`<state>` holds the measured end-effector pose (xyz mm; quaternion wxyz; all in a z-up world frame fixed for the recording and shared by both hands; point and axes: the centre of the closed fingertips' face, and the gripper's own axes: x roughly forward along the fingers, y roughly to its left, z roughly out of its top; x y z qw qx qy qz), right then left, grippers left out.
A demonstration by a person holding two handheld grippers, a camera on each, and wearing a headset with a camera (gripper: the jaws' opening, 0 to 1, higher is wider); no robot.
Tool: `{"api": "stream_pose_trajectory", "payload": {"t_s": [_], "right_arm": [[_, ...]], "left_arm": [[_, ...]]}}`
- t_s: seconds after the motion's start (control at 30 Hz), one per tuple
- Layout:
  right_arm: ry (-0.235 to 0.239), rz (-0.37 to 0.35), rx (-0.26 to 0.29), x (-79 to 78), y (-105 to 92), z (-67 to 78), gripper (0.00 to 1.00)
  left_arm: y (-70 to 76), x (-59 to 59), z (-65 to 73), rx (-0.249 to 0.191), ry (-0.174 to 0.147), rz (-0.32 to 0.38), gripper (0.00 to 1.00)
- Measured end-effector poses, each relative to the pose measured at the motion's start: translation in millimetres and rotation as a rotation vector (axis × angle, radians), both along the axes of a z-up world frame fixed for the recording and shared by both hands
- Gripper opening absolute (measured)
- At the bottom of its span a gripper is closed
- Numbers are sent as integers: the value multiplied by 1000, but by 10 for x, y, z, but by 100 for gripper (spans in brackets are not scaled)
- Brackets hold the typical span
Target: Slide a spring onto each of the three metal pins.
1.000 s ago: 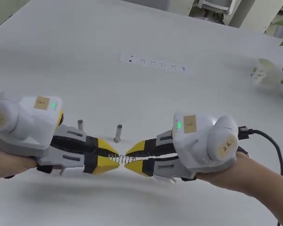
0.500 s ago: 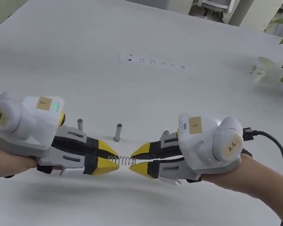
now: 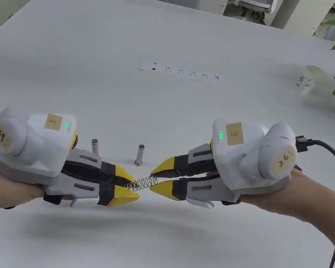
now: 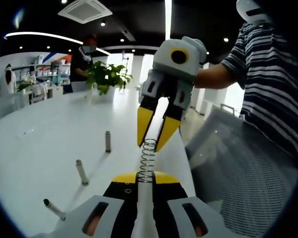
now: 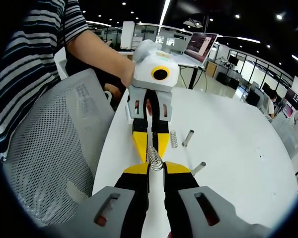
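White bench point(image 3: 100, 50), power strip point(image 3: 178, 74), plant point(image 4: 107, 77) far edge; bright office around. Left gripper point(image 3: 134, 188), right gripper point(image 3: 154, 183) each clamp spring point(image 3: 143, 182) ends.

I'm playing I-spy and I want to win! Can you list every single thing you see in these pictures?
held spring: one, silver, between the grippers' tips
loose spring: one, silver, on the table by the pins
metal pins: three, silver, on the table beyond the grippers
table: one, white
power strip: one, white, far across the table
plant: one, green, at the table's far end
mesh chair: one, grey, beside the table
cable: one, black, behind the right gripper
left gripper: white, black, yellow, pinching the held spring
right gripper: same colours, pinching its other end
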<state>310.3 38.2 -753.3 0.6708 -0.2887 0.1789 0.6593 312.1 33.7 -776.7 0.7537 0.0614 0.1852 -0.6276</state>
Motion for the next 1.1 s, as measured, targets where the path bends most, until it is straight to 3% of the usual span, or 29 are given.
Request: {"api": "stream_pose_trajectory", "payload": {"t_s": [0.3, 0.57, 1.1], "right_arm": [[21, 7, 57, -39, 153, 111, 8], [-30, 44, 74, -70, 314, 181, 8], [-87, 65, 80, -58, 334, 220, 8]], "left_arm": [[-21, -17, -34, 11, -4, -5, 2], [-75, -34, 5, 1, -12, -15, 2], [-41, -5, 43, -10, -7, 5, 2]]}}
